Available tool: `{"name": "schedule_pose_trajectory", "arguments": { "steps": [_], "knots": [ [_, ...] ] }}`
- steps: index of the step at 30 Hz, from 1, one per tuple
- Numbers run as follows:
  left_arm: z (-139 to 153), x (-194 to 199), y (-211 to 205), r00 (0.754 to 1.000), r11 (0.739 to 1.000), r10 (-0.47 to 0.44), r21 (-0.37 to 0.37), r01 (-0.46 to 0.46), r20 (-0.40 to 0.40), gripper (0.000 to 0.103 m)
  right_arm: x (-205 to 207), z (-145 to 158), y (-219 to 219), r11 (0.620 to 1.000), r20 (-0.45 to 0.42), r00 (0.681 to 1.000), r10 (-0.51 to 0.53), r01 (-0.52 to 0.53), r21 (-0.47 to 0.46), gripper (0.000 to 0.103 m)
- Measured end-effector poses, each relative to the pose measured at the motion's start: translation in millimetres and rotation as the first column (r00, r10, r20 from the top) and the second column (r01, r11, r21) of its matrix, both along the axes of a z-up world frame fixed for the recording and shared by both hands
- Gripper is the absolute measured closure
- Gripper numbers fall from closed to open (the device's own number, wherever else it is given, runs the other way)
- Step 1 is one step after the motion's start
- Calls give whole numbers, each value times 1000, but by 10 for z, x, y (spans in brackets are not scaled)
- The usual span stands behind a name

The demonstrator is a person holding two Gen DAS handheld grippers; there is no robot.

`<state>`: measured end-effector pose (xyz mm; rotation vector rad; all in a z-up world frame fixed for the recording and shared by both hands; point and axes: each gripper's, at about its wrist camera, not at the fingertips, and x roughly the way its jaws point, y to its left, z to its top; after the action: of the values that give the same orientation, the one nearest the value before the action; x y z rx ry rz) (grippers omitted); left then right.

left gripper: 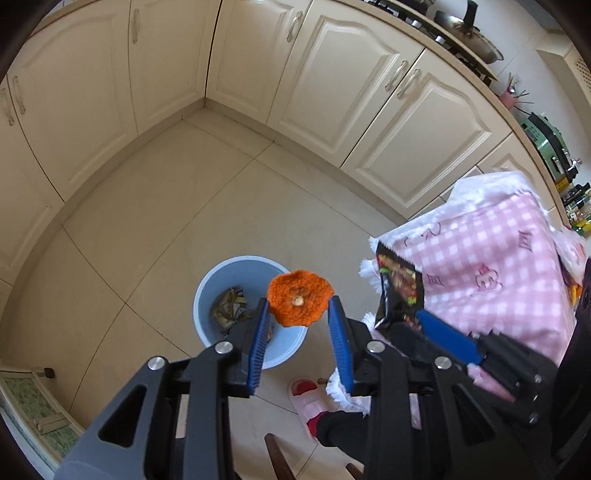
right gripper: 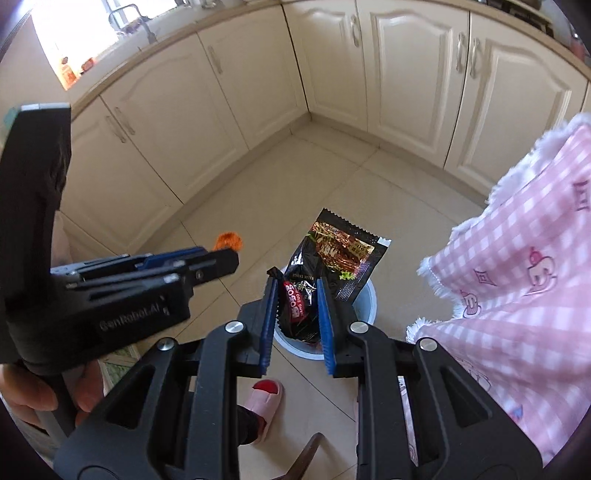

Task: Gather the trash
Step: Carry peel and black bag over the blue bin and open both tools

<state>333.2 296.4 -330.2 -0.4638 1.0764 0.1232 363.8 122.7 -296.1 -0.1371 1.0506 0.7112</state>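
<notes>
My left gripper (left gripper: 297, 306) is shut on an orange peel (left gripper: 299, 297) and holds it over the right rim of a light blue bin (left gripper: 218, 277) on the floor; the peel (right gripper: 229, 240) also shows in the right wrist view. The bin holds crumpled brownish scraps (left gripper: 227, 306). My right gripper (right gripper: 295, 291) is shut on a black snack wrapper (right gripper: 332, 258) and holds it above the bin (right gripper: 365, 306). The wrapper (left gripper: 399, 291) and the right gripper show at the right of the left wrist view.
A table with a pink checked cloth (left gripper: 491, 258) stands right of the bin. Cream cabinets (left gripper: 369, 92) line the far walls. A foot in a pink slipper (left gripper: 308, 402) stands on the tiled floor near the bin. A stove with a pan (left gripper: 469, 33) sits on the counter.
</notes>
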Motion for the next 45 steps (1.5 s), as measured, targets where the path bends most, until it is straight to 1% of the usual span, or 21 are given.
{"name": "schedule_pose_trajectory", "arguments": {
  "steps": [1,3,4,5,8,12,17,22,25,27,29,32,34,36,41,45],
  "knots": [
    [-36,51,17,1000,1000,-3,-3,3,-2,71,29,-47,6,1000,-8,1000,-5,5,-3,82],
    [-100,158,32,1000,1000,-1,-6,1,-4,60,93,-123,28,1000,-19,1000,-12,12,-12,82],
    [-120,190,34,1000,1000,3,-6,-3,-6,51,118,-162,30,1000,-25,1000,-15,15,-16,82],
    [-143,213,47,1000,1000,14,-5,-14,-6,49,137,-197,25,1000,-31,999,-17,17,-19,82],
    [-178,237,58,1000,1000,22,-7,-23,-15,49,185,-267,15,999,-44,999,-19,18,-26,82],
    [-272,154,106,998,999,38,23,-37,-53,49,229,-340,74,999,-57,998,-20,18,-28,82],
    [-380,34,266,993,997,80,12,-79,-85,49,250,-409,185,1000,-66,998,-5,3,-21,81],
    [-407,-65,404,988,993,121,10,-120,-92,49,280,-438,314,1000,-69,997,18,-19,-10,81],
    [-392,-108,457,987,991,132,15,-131,-90,49,292,-413,410,1000,-56,998,29,-29,-5,81],
    [-365,-104,455,987,990,139,20,-138,-86,49,309,-394,457,999,-50,998,34,-34,5,80],
    [-329,-125,466,986,989,146,19,-145,-78,49,339,-355,499,999,-37,999,29,-28,18,74],
    [-252,-155,498,985,987,158,20,-157,-65,49,365,-291,559,999,-20,1000,24,-23,29,74],
    [-206,-182,529,984,986,167,21,-166,-58,49,372,-217,576,999,-4,1000,19,-19,33,71],
    [-147,-219,554,983,984,177,25,-176,-48,49,351,-149,560,999,9,1000,16,-16,41,61],
    [16,-311,544,982,982,187,20,-186,-21,49,216,49,442,999,44,999,6,-9,52,61],
    [229,-387,402,986,986,165,24,-165,16,49,82,239,259,998,81,997,-15,10,57,61]
  ]
}}
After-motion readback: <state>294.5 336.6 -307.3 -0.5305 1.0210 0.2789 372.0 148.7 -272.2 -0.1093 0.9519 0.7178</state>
